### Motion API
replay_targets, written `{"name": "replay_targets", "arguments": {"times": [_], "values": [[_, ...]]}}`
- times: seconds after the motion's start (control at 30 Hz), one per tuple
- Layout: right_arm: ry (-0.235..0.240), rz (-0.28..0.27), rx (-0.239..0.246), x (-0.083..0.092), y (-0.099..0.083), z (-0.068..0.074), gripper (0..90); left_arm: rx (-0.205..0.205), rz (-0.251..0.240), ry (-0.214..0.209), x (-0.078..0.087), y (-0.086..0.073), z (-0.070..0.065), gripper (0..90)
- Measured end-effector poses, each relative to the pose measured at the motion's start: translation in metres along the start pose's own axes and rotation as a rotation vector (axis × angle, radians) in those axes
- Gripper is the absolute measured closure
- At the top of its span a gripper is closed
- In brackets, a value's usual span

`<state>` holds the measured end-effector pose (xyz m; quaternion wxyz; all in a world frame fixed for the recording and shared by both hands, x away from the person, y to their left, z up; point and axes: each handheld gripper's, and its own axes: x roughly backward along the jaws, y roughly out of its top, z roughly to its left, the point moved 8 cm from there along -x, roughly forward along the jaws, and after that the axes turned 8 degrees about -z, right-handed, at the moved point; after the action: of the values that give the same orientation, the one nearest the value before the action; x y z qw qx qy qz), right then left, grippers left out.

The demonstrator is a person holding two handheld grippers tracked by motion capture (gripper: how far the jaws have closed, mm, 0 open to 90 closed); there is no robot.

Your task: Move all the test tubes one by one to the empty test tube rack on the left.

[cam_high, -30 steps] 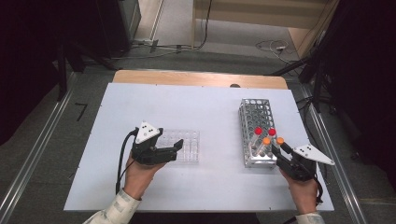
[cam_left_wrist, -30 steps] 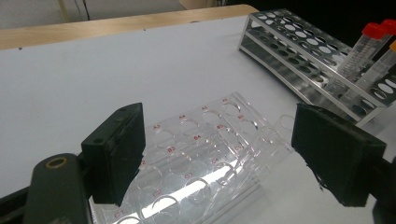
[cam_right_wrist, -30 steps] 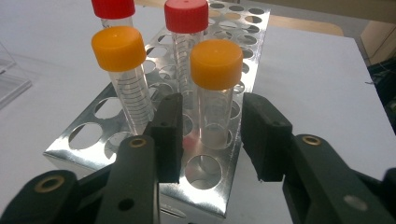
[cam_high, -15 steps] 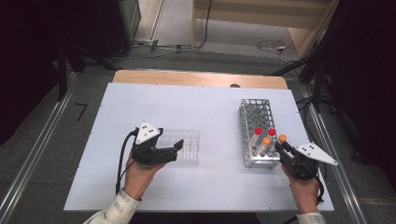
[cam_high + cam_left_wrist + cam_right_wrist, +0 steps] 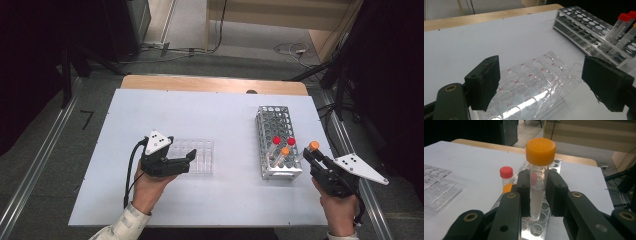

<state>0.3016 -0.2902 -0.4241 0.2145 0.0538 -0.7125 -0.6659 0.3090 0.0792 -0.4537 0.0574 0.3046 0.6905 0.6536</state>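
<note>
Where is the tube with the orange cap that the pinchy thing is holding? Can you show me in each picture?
High view: the held orange-capped tube is at right, beside the metal rack, in the right gripper.
Left gripper view: I cannot tell it there; tubes stand in the rack at the upper right.
Right gripper view: centre, upright between the jaws.
Shared landmark: the metal rack.

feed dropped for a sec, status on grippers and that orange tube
Right gripper shut on orange-capped tube, lifted out of metal rack. Left gripper open around clear tray. Nothing in the way.
</note>
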Motion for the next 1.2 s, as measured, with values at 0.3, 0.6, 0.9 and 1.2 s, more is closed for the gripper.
{"name": "replay_targets", "arguments": {"times": [0.3,0.6,0.9,1.2], "values": [[0.064,0.013,-0.018,0.011,0.006,0.012,71.8,0.001,-0.004,0.000,0.001,0.001,0.000,15.8],[0.129,0.018,-0.004,0.012,0.009,0.032,71.8,0.003,-0.008,0.005,0.002,0.002,0.000,15.8],[0.199,0.037,0.006,0.002,0.004,0.057,71.9,0.001,-0.014,-0.002,0.004,0.004,-0.001,15.8],[0.285,0.088,0.035,-0.016,-0.010,0.093,71.9,-0.002,-0.018,-0.013,0.004,0.004,-0.006,15.8]]}}
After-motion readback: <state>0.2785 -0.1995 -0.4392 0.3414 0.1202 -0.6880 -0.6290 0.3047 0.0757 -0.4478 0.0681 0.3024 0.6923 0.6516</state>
